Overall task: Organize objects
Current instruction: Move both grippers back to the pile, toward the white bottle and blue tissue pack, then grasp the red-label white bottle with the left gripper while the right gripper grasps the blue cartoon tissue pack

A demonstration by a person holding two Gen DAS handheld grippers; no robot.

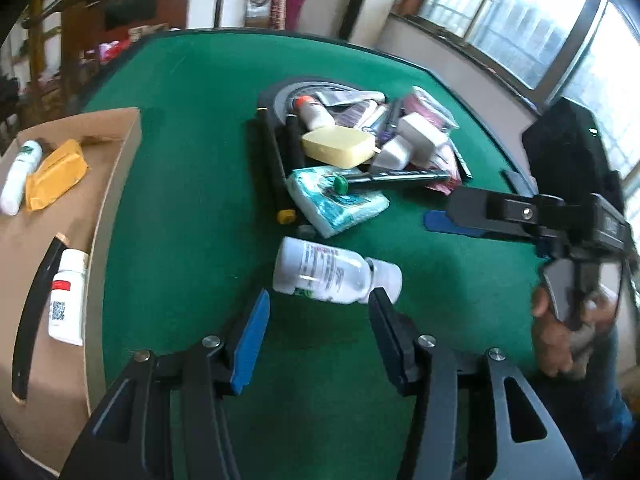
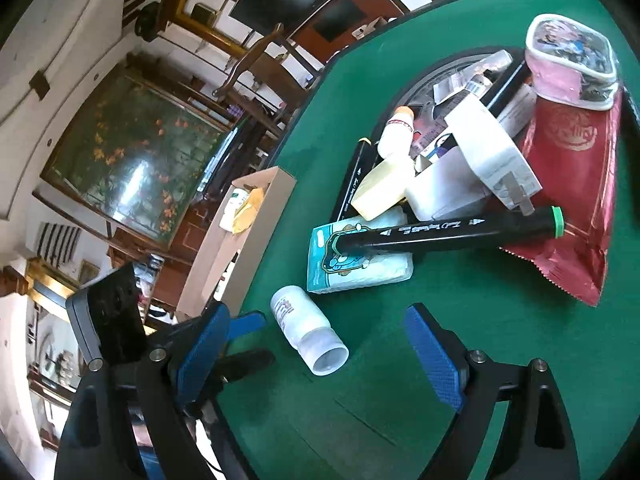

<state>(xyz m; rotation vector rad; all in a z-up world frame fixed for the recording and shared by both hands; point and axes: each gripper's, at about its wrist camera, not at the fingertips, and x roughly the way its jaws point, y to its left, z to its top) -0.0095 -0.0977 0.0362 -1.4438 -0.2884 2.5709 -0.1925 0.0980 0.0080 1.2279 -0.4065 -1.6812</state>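
- Your left hand-held gripper [image 1: 318, 320] hangs low over the green bench [image 1: 192, 140] with its jaws partly apart and nothing between the pads.
- Just beyond its fingertips, a white bottle [image 1: 336, 274] lies on its side on the felt; its cap end sits close to the right finger, though I cannot tell whether they touch.
- Your right hand-held gripper [image 2: 320, 344] stands wide and empty, tilted down at the same bottle [image 2: 306, 330], whose cap end faces that camera.
- In the left view you can see your right hand [image 1: 568, 328] wrapped round that tool's handle at the right edge.
- Past the bottle lies a blue-and-white tissue pack [image 1: 340, 200], with a black marker [image 2: 448, 230] resting across it; its green cap [image 2: 557, 220] lies over a red foil packet [image 2: 576, 200].
- Behind the pack is a heap: a pale yellow block [image 1: 338, 146], white chargers [image 1: 416, 136], a small bottle with an orange cap [image 1: 310, 110], more black markers [image 1: 274, 168] and a pink pouch [image 2: 572, 64].
- On your left, a cardboard box [image 1: 116, 184] sits on the bench edge, well apart from the heap.
- Inside it lie a white tube [image 1: 20, 176], a yellow packet [image 1: 54, 174], a white bottle with a red label [image 1: 68, 300] and a black marker [image 1: 32, 320].
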